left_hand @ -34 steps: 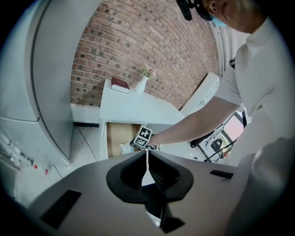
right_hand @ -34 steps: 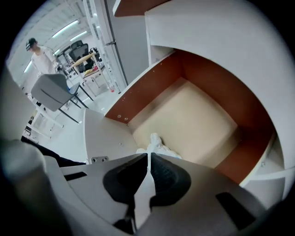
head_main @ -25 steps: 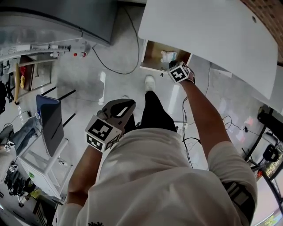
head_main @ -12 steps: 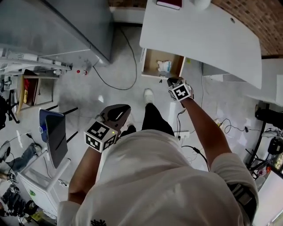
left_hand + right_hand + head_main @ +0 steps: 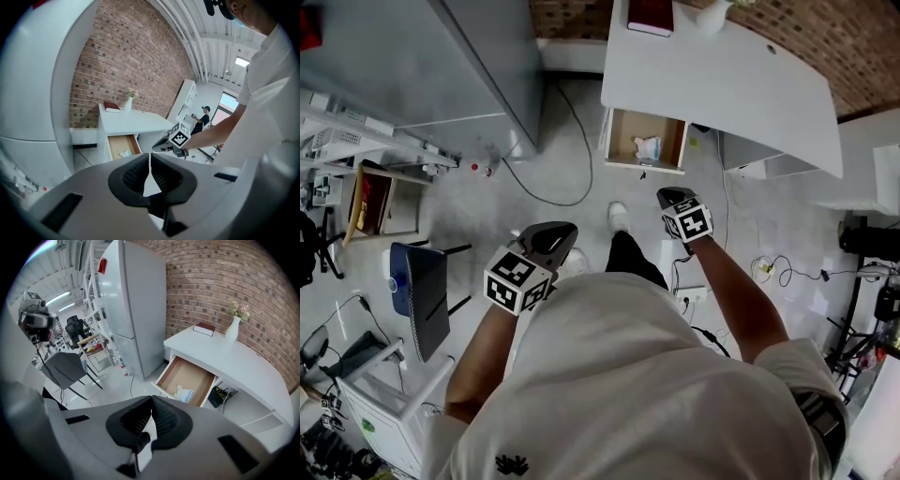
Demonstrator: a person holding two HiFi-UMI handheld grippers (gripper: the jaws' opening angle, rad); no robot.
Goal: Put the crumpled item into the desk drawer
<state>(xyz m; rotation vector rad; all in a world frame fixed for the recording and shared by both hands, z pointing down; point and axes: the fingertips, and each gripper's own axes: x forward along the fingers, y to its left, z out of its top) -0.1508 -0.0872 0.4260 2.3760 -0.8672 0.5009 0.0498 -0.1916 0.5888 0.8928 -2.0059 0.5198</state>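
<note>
The wooden desk drawer [image 5: 623, 139] stands pulled out from under the white desk [image 5: 722, 84]. A crumpled white and pale blue item [image 5: 648, 147] lies inside it, also seen in the right gripper view as the crumpled item [image 5: 183, 393] in the drawer [image 5: 197, 376] and in the left gripper view as the item [image 5: 125, 153]. My right gripper [image 5: 673, 198] hangs shut and empty, short of the drawer's front. My left gripper [image 5: 557, 232] is shut with nothing in it, farther back over the floor. Their jaws meet at the tips in both gripper views [image 5: 150, 159] [image 5: 151, 405].
A dark red book [image 5: 650, 14] and a white vase [image 5: 712, 11] sit on the desk's far end. A grey fridge [image 5: 478, 66] stands left of the desk. A black cable [image 5: 572, 141] runs on the floor. A dark chair [image 5: 417, 295] is at left.
My right gripper has drawn back from the drawer's mouth toward me, leaving the crumpled item inside. The view has pulled away from the desk; the left gripper barely moved.
</note>
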